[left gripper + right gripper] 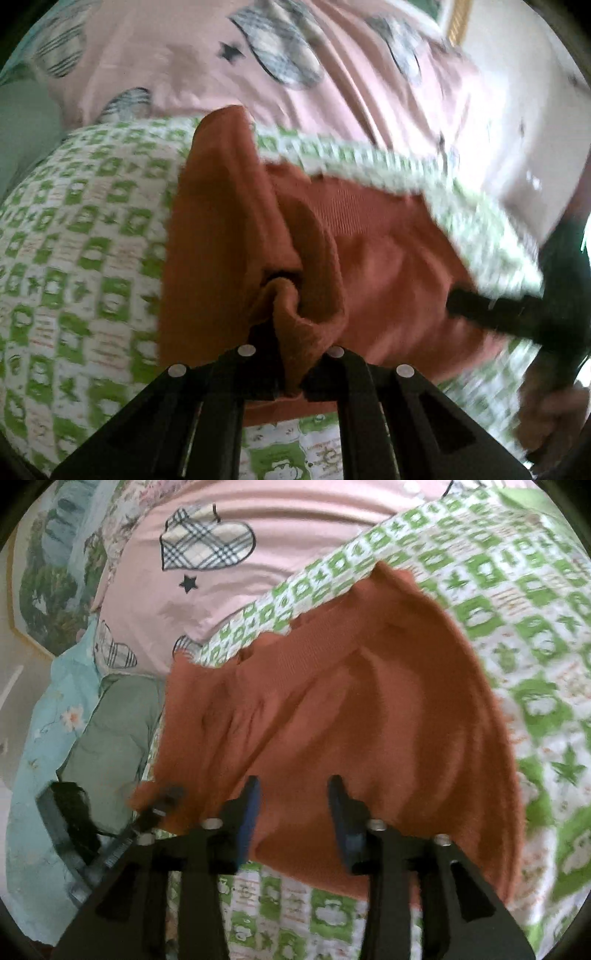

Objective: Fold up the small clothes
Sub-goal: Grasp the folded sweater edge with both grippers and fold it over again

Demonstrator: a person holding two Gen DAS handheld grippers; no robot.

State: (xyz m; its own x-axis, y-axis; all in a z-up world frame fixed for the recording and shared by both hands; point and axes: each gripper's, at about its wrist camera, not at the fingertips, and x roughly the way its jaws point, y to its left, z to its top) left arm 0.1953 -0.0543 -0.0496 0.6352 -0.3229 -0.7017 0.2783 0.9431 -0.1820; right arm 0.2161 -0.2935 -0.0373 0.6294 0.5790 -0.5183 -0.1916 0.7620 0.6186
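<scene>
Green-and-white patterned bedding (535, 635) was spread beneath one rust-orange garment (369, 701). Nearest, a bunched fold of it was pinched in the closed left gripper (291, 369), while the right gripper (293, 805) was held open just above it. Farther off, one pink heart-print cover (295, 528) was seen.

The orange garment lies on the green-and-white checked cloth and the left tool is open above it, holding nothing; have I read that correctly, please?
Not quite. The orange garment does lie on the green-and-white checked cloth, but the left tool is shut on a bunched fold of that garment, not open and empty. The left wrist view shows the fabric pinched between its fingers.
</scene>
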